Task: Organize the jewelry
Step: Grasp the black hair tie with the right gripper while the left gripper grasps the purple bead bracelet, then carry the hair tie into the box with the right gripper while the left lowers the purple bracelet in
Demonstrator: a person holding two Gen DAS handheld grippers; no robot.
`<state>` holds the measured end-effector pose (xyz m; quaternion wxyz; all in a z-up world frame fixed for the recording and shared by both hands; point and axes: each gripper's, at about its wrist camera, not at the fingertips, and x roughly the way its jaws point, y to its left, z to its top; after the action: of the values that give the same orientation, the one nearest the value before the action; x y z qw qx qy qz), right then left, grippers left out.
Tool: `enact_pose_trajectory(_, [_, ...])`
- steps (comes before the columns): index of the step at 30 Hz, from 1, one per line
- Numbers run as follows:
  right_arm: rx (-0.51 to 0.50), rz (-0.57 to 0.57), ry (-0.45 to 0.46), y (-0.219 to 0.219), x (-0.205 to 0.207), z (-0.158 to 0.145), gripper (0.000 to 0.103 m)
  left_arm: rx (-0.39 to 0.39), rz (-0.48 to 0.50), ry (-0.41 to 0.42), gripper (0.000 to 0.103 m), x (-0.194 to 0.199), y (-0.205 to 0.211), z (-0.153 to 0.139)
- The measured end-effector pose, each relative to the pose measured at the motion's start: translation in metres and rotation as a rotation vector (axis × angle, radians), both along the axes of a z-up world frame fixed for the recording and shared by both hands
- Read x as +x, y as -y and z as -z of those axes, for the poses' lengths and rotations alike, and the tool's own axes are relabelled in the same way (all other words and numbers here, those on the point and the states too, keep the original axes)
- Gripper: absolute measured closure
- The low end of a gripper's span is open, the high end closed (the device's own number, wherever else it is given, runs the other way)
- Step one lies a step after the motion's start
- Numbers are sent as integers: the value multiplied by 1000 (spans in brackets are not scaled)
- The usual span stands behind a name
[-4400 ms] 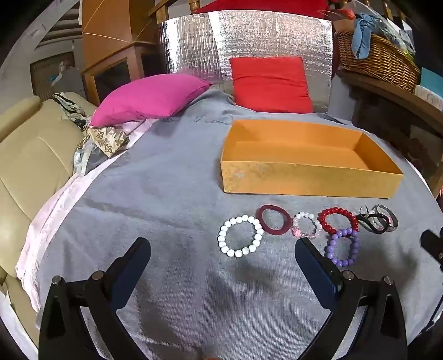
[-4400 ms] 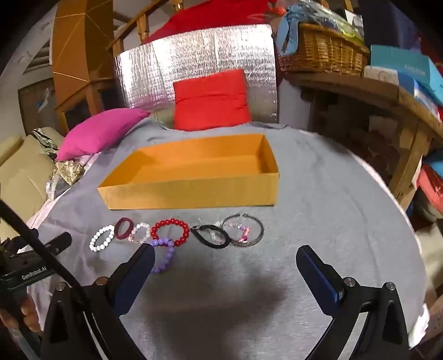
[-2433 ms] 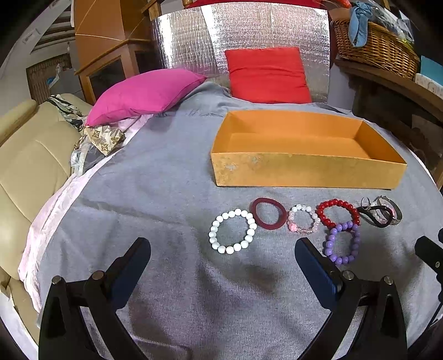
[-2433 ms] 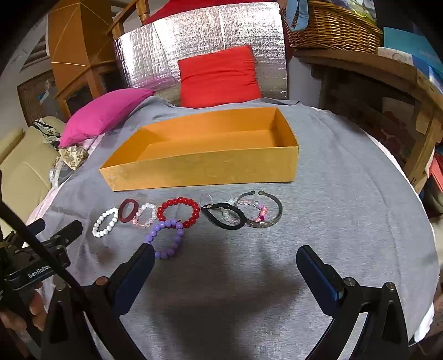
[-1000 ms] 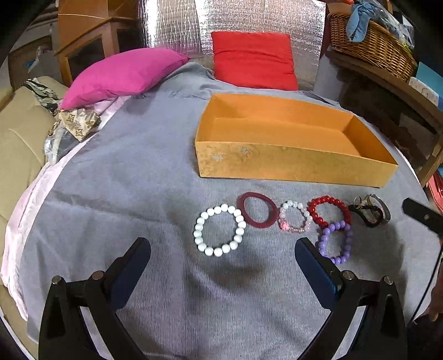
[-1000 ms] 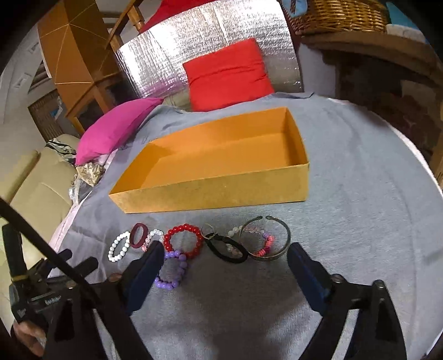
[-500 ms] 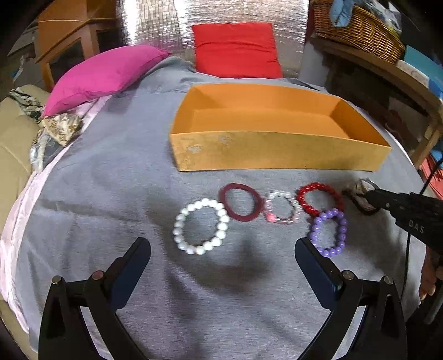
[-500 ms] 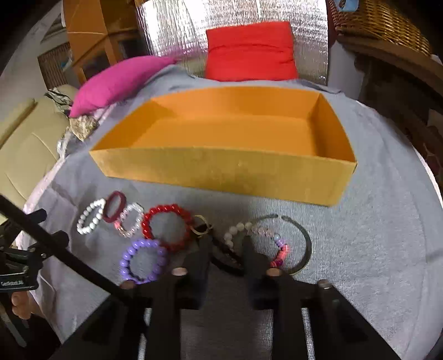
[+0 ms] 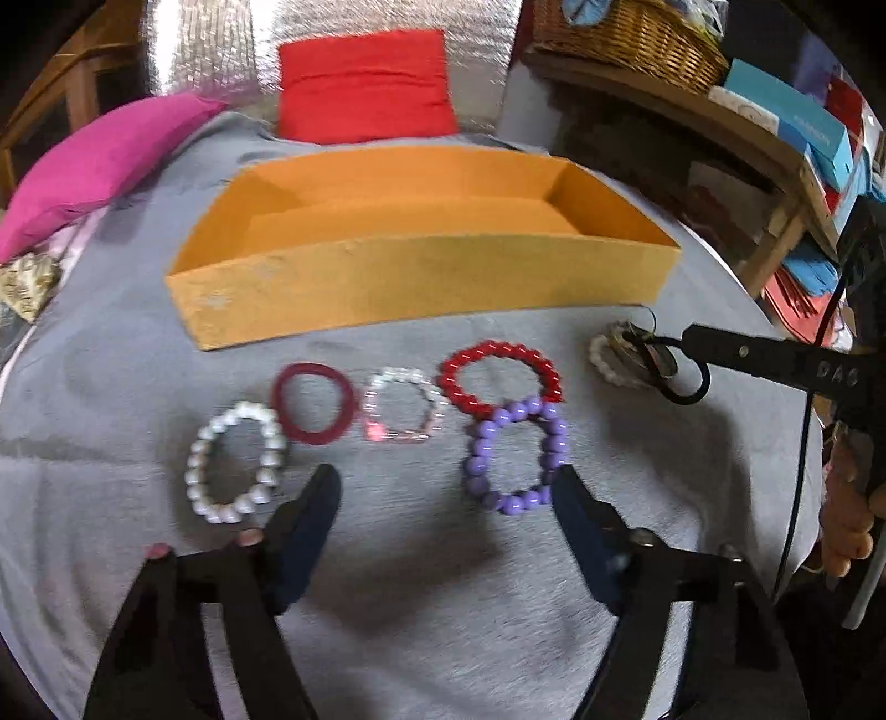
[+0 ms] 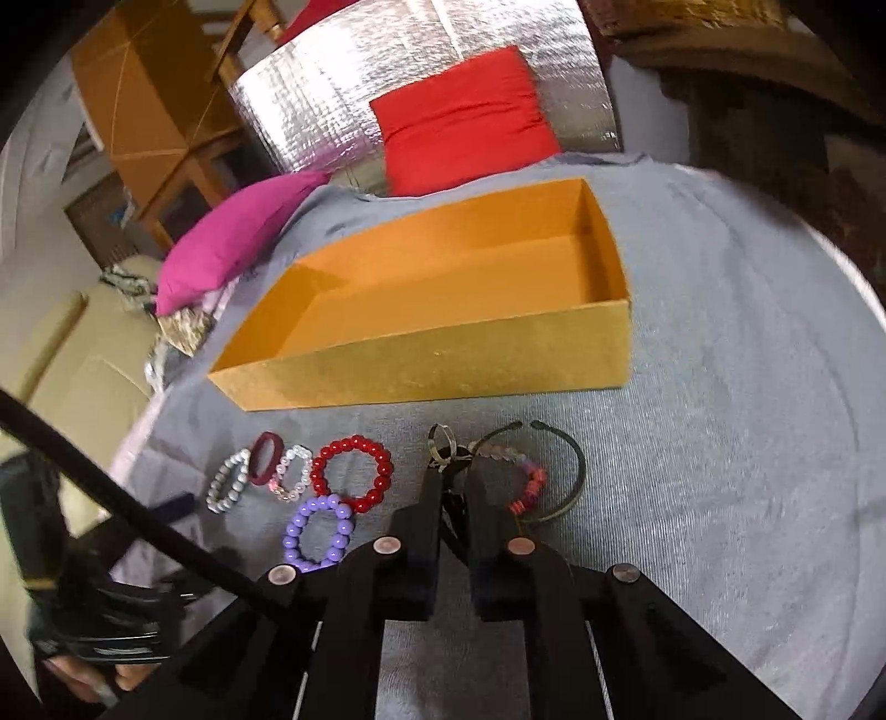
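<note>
An open orange box [image 9: 421,277] [image 10: 443,365] stands on the grey cloth. In front of it lie a white bead bracelet [image 9: 235,462] [image 10: 227,481], a maroon ring bracelet [image 9: 313,410] [image 10: 264,455], a clear pink one [image 9: 404,412] [image 10: 292,472], a red bead one [image 9: 498,376] [image 10: 351,465] and a purple bead one [image 9: 515,454] [image 10: 318,531]. My left gripper [image 9: 443,493] is open just short of the purple and clear bracelets. My right gripper [image 10: 455,471] [image 9: 686,339] is shut on the black hair tie [image 9: 684,382], beside a metal cuff [image 10: 570,476].
A red cushion [image 9: 362,83] [image 10: 465,124] and a pink cushion [image 9: 94,160] [image 10: 238,238] lie behind the box. A wicker basket [image 9: 626,33] sits on a wooden shelf at the right. A beige sofa [image 10: 72,354] is at the left.
My right gripper has closed on the black hair tie. My left gripper has moved forward and narrowed toward the purple and clear bracelets.
</note>
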<state>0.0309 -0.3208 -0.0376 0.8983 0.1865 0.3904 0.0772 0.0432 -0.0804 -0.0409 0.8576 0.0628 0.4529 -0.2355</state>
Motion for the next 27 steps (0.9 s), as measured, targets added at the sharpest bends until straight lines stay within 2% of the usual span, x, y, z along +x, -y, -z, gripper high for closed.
enact_pose_trajectory(3, [67,12,-16,8,-1,1,94,-8,22,-25,42,5,10,6])
enact_pose_trajectory(5, [92,12,-17,11,-1,2,94,-9,32,-48,58,9,14,11])
enact_pose_trajectory(6, [101,10,-16,11,-2,1,94,-10,34,-67,62,11,16,15])
enact_pose_trajectory(8, [110,10,-7,10,-2,0,94,-23,42,-95,80,13,18,21])
enact_pose_trajectory(9, [114,11,-1,10,-3,-1,94,-31,50,-99,83,12,19,22])
enact_pose_trajectory(11, [135,11,7,11,-3,-3,94,-49,71,-100,94,9,20,21])
enact_pose_trajectory(21, [178,32,80,11,-5,-16,94,-86,122,-35,94,-8,18,3])
enact_pose_trajectory(27, [216,63,164,14,-6,-30,94,-154,109,41,94,-9,1,-32])
